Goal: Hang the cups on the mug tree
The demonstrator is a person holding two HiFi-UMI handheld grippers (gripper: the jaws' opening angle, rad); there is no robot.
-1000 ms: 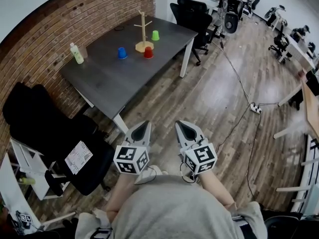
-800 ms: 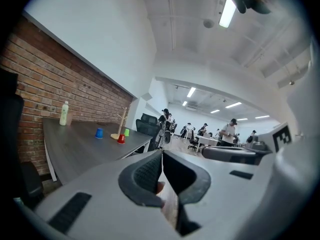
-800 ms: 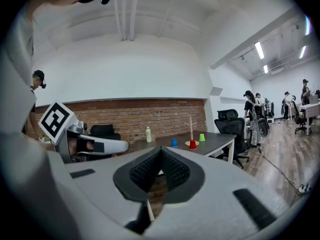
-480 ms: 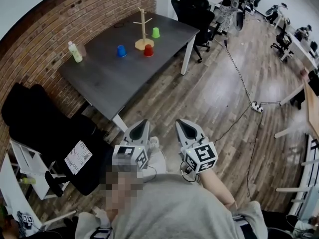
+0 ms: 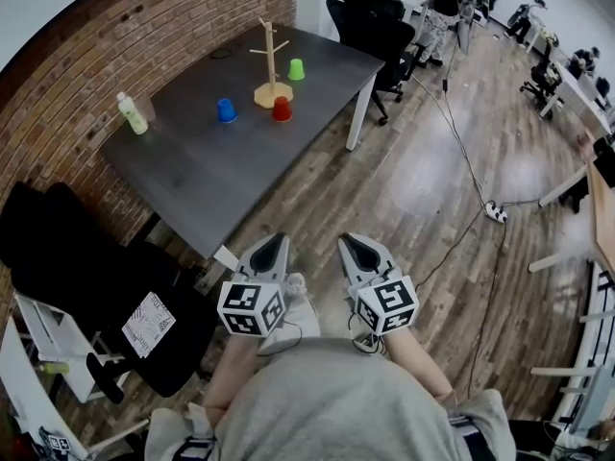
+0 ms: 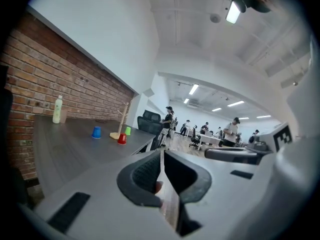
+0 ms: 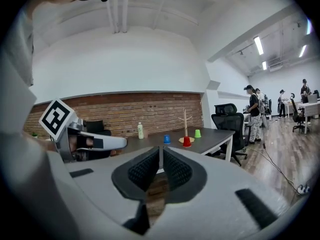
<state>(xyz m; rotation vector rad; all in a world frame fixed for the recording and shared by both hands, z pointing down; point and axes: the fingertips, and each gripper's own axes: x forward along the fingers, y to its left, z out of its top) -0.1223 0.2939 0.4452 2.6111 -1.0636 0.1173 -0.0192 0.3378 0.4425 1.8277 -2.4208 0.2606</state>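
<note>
Far ahead on the dark table (image 5: 221, 166) stands a wooden mug tree (image 5: 272, 60) with bare pegs. Around its base sit a green cup (image 5: 297, 68), a red cup (image 5: 282, 109) and a blue cup (image 5: 226, 110), all upside down. Both grippers hang low over the wooden floor, close to my body and well short of the table. My left gripper (image 5: 277, 239) is shut and empty. The jaws of my right gripper (image 5: 351, 241) are opening, a thin slit between them, nothing inside. In the right gripper view the tree (image 7: 185, 121) and cups show small beyond the right gripper (image 7: 161, 150).
A green-capped bottle (image 5: 133, 115) stands at the table's left end by the brick wall. Black office chairs sit left of me (image 5: 77, 248) and behind the table (image 5: 380, 27). A cable with a power strip (image 5: 495, 209) crosses the floor at right. People work further back.
The table has slid a little left and lower in the head view. Both grippers keep their place in front of my body.
</note>
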